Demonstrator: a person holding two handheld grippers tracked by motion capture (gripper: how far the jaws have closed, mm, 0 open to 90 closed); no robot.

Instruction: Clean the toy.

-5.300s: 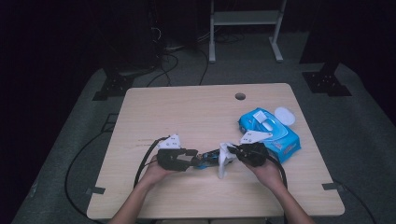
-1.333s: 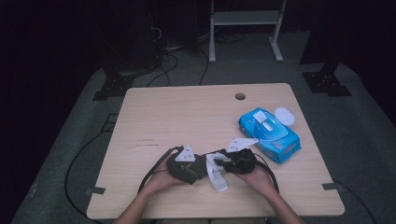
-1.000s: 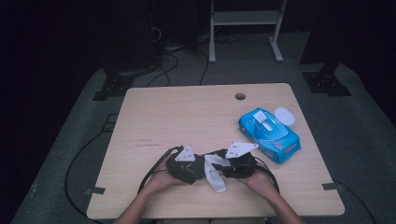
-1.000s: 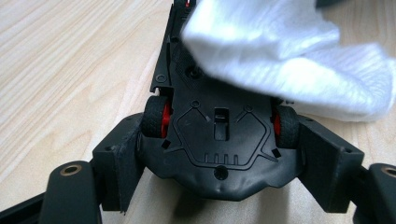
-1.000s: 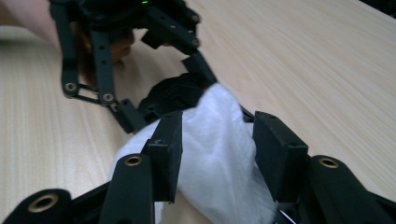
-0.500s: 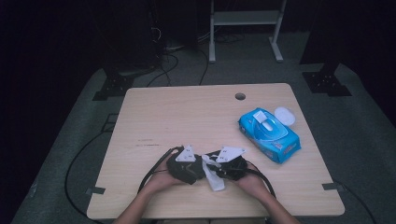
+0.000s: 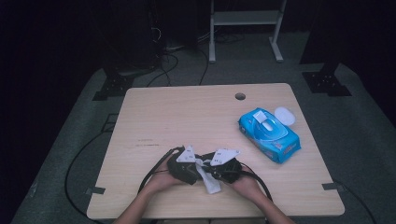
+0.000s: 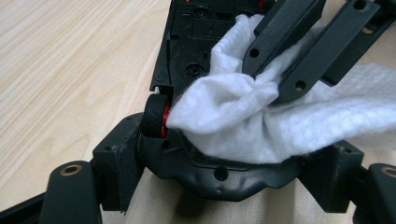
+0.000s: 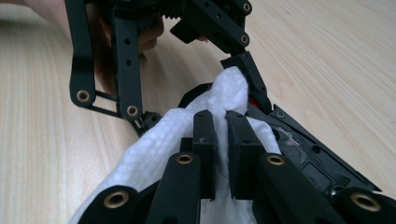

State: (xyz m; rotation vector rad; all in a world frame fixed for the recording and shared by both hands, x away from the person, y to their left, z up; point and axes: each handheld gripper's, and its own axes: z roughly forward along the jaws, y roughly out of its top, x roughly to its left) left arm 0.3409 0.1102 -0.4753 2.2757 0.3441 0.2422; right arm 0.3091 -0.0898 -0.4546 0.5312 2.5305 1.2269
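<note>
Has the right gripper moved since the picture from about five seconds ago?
Yes. The right gripper, now pinching the white wipe, has moved away from the blue wipes pack, toward the table's near edge.

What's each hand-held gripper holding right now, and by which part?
Left hand-held gripper clamps a black toy car across one end, by a wheel. Right hand-held gripper pinches a bunched fold of the white wipe.

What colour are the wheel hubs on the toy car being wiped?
Red, inside a black tyre; the wheel hub on the toy car shows best in the left gripper view.
</note>
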